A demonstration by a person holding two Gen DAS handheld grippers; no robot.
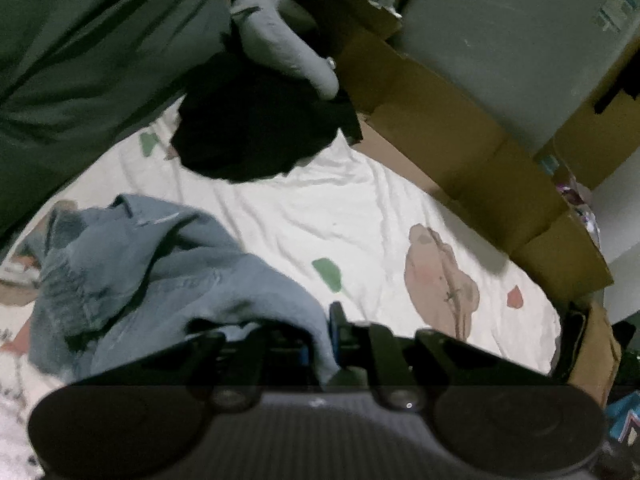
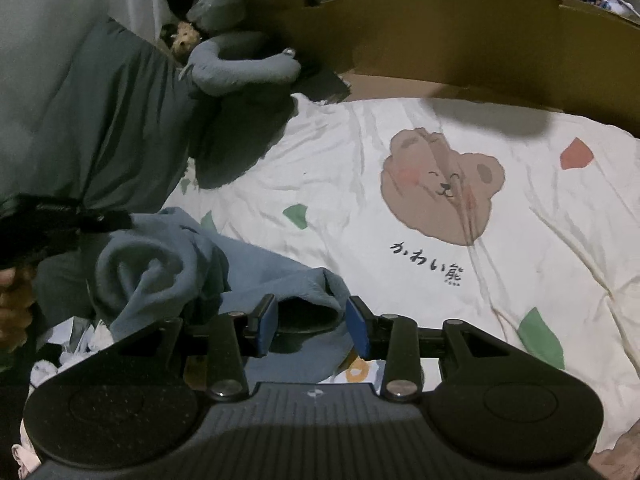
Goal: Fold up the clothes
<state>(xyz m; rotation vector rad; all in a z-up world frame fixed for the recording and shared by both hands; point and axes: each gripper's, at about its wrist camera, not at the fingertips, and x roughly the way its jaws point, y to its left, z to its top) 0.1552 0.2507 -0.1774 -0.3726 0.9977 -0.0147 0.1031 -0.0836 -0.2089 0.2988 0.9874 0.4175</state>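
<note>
A light blue sweatshirt (image 1: pixel 152 264) lies crumpled on the white bear-print sheet (image 1: pixel 320 216). One fold runs up between the fingers of my left gripper (image 1: pixel 320 340), which is shut on that cloth. In the right wrist view the same sweatshirt (image 2: pixel 160 272) is bunched at the left. Its ribbed hem reaches between the blue pads (image 2: pixel 266 324) of my right gripper (image 2: pixel 312 328). Those jaws stand apart around the hem, so the right gripper is open. The left tool's black body (image 2: pixel 52 228) and a hand (image 2: pixel 12 304) show at the far left.
A black garment (image 1: pixel 256 132) and a grey plush toy (image 1: pixel 288 40) lie at the head of the bed. A dark green duvet (image 1: pixel 80 60) is piled on the left. Cardboard sheets (image 1: pixel 460 140) wall the right side. The sheet's bear print (image 2: pixel 440 192) area lies flat.
</note>
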